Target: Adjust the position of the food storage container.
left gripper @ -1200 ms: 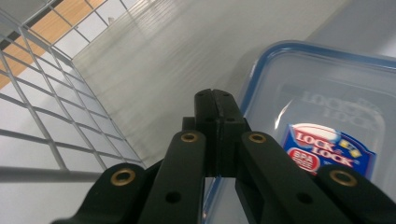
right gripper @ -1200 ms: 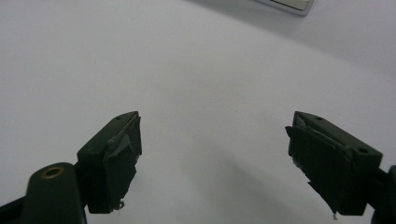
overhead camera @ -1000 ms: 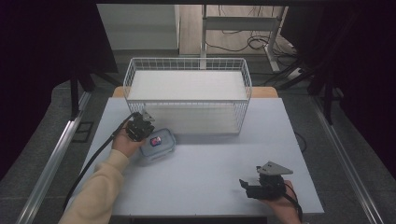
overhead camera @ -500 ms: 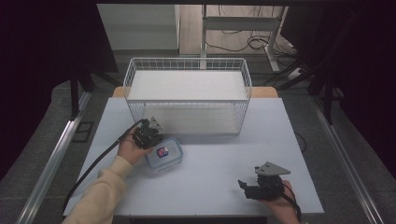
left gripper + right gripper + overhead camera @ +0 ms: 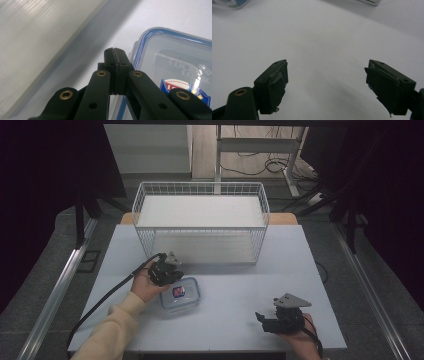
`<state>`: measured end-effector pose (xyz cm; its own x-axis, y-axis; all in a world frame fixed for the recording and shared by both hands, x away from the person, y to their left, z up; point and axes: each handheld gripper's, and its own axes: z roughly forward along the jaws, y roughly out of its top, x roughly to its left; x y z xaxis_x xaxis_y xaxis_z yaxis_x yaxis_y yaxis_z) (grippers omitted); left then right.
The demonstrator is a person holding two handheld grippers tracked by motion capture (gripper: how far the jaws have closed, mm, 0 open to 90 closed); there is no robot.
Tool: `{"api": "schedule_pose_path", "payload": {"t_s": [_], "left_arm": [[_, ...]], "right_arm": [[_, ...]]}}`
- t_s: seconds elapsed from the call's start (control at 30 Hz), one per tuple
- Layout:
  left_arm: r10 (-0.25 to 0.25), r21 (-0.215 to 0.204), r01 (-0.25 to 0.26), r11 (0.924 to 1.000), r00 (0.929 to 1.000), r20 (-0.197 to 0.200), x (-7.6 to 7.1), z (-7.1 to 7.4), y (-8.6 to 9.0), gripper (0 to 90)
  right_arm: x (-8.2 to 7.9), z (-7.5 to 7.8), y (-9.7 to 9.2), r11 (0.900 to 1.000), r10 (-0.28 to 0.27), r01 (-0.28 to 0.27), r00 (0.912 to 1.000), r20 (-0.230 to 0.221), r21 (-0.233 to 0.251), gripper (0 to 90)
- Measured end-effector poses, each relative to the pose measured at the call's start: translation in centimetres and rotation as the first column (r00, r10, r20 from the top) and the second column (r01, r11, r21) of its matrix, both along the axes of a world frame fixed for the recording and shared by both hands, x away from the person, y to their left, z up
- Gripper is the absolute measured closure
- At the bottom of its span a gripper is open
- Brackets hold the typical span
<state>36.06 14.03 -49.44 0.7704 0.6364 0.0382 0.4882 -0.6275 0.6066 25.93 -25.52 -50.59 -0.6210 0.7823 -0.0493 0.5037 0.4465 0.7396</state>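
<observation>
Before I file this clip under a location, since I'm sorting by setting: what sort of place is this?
Probably a lab or recording room, not a home: a bare white table bearing just a wire basket and a food container, dark curtains around, loose cables on the floor.

floor (image 5: 165, 185): grey | surroundings: dark; desk legs (image 5: 255, 150) behind

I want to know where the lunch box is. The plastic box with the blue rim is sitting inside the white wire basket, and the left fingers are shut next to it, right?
Not quite. The plastic box sits on the table, in front of the white wire basket, not inside it; the high view shows this. The left gripper is indeed shut beside the box's rim.
</observation>
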Motion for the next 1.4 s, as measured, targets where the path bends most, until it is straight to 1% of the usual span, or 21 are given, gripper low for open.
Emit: {"api": "schedule_pose_path", "payload": {"t_s": [0.07,0.23,0.33,0.47,0.5,0.53,0.6,0.63,0.67,0.77,0.87,0.93,0.97,1.0,1.03,1.07,1.1,1.2,1.27,1.37,1.4], "left_arm": [[-0.002,0.008,0.002,1.0000,1.0000,0.007,-0.1,0.1,-0.1,90.0],[-0.006,0.001,0.006,1.0000,1.0000,0.006,-0.1,0.3,0.1,90.0],[0.007,-0.012,-0.007,0.9999,0.9999,0.013,-0.4,0.7,0.3,90.0],[0.030,-0.008,-0.029,0.9995,0.9988,0.038,-1.2,1.7,1.0,90.0],[0.043,-0.023,-0.042,0.9989,0.9983,0.039,-1.6,1.8,1.2,90.0],[0.042,-0.017,-0.041,0.9990,0.9981,0.046,-1.9,2.0,1.5,90.0],[0.073,-0.040,-0.071,0.9966,0.9960,0.051,-2.6,2.2,2.2,90.0],[0.073,-0.040,-0.071,0.9966,0.9960,0.051,-2.6,2.2,2.2,90.0],[0.100,-0.059,-0.097,0.9935,0.9938,0.049,-3.3,2.4,3.1,90.0],[0.142,-0.091,-0.138,0.9862,0.9891,0.039,-4.1,2.5,4.5,90.0],[0.188,-0.138,-0.184,0.9732,0.9821,0.015,-5.0,2.3,5.9,90.0],[0.208,-0.148,-0.206,0.9673,0.9782,-0.004,-5.8,2.0,6.8,90.0],[0.217,-0.144,-0.216,0.9656,0.9761,-0.011,-6.1,1.7,7.1,90.0],[0.229,-0.150,-0.230,0.9617,0.9732,-0.021,-6.5,1.4,7.5,90.0],[0.229,-0.150,-0.230,0.9617,0.9732,-0.021,-6.5,1.4,7.5,90.0],[0.246,-0.154,-0.250,0.9559,0.9682,-0.047,-7.3,0.9,8.1,90.0],[0.260,-0.161,-0.267,0.9503,0.9636,-0.060,-7.7,0.6,8.3,90.0],[0.281,-0.176,-0.293,0.9398,0.9553,-0.092,-8.7,0.0,8.7,90.0],[0.283,-0.163,-0.295,0.9415,0.9547,-0.093,-9.2,-0.2,8.6,90.0],[0.281,-0.188,-0.299,0.9356,0.9526,-0.117,-9.1,-0.4,8.0,89.8],[0.281,-0.188,-0.299,0.9356,0.9526,-0.117,-9.1,-0.4,8.0,89.8]], "right_arm": [[0.0,0.0,0.0,1.0000,0.000,0.000,1.0000,-0.002,0.000,18.1],[0.0,0.0,-0.1,1.0000,0.001,-0.001,1.0000,0.000,-0.003,18.0],[0.0,0.1,-0.1,1.0000,-0.003,0.003,1.0000,0.001,0.001,18.1],[-0.1,0.1,-0.2,1.0000,-0.001,0.001,1.0000,0.001,-0.001,18.1],[-0.1,0.2,-0.2,1.0000,-0.001,0.001,1.0000,0.003,-0.001,18.1],[-0.1,0.2,-0.2,1.0000,-0.002,0.002,1.0000,0.005,-0.001,18.1],[-0.1,0.2,-0.2,1.0000,-0.005,0.005,1.0000,0.007,-0.001,18.1],[-0.1,0.2,-0.2,1.0000,-0.005,0.005,1.0000,0.007,-0.001,18.1],[-0.1,0.2,-0.2,1.0000,-0.006,0.006,1.0000,0.007,-0.003,18.1],[-0.1,0.2,-0.2,0.9999,-0.009,0.009,0.9999,0.007,-0.005,18.1],[-0.1,0.2,-0.2,0.9999,-0.011,0.011,0.9999,0.007,-0.006,18.1],[-0.1,0.2,-0.2,0.9999,-0.010,0.010,0.9999,0.007,-0.006,18.1],[-0.1,0.2,-0.1,0.9999,-0.009,0.010,0.9999,0.007,-0.005,18.1],[-0.1,0.2,-0.1,1.0000,-0.006,0.006,1.0000,0.008,-0.005,18.1],[-0.1,0.2,-0.1,1.0000,-0.004,0.004,0.9999,0.011,-0.007,18.1],[-0.1,0.3,-0.1,1.0000,-0.001,0.001,0.9999,0.013,-0.008,18.1],[-0.2,0.4,-0.1,1.0000,-0.001,0.001,0.9999,0.016,-0.008,18.1],[-0.2,0.5,-0.3,1.0000,-0.001,0.001,0.9997,0.026,-0.004,18.1],[-0.2,0.5,-0.3,1.0000,0.000,0.000,0.9997,0.026,-0.003,18.1],[-0.2,0.5,-0.3,1.0000,0.002,-0.002,0.9997,0.026,-0.005,18.1],[-0.2,0.5,-0.3,1.0000,0.002,-0.002,0.9997,0.026,-0.005,18.1]]}}
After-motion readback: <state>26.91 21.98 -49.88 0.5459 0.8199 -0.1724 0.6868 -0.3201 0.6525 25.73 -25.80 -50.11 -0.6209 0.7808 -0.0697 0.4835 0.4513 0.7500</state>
